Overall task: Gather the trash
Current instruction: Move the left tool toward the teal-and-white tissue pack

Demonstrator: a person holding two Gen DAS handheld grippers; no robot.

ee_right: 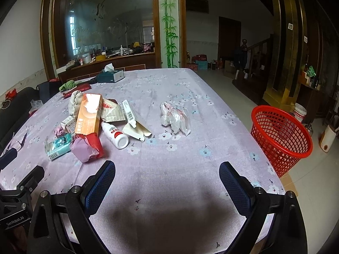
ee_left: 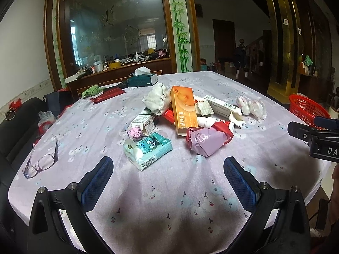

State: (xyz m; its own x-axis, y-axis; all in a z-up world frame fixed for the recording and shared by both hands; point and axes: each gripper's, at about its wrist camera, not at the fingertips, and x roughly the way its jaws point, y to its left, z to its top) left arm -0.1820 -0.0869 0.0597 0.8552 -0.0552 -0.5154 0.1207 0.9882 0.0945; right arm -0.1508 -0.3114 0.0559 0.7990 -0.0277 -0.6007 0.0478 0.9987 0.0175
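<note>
The red mesh plastic basket [ee_left: 307, 110] is chopped off by the black right gripper body in the left wrist view. The white plastic bottle [ee_left: 206, 120] is mostly buried under the orange cardboard box [ee_left: 184, 110]. Print on the teal tissue pack [ee_left: 148, 149] is too small to read.

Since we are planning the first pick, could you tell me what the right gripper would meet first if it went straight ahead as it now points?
The right gripper, open, would probably first meet the crumpled white plastic wrapper; bare lilac floral tablecloth lies before it, though depth is unclear.
</note>
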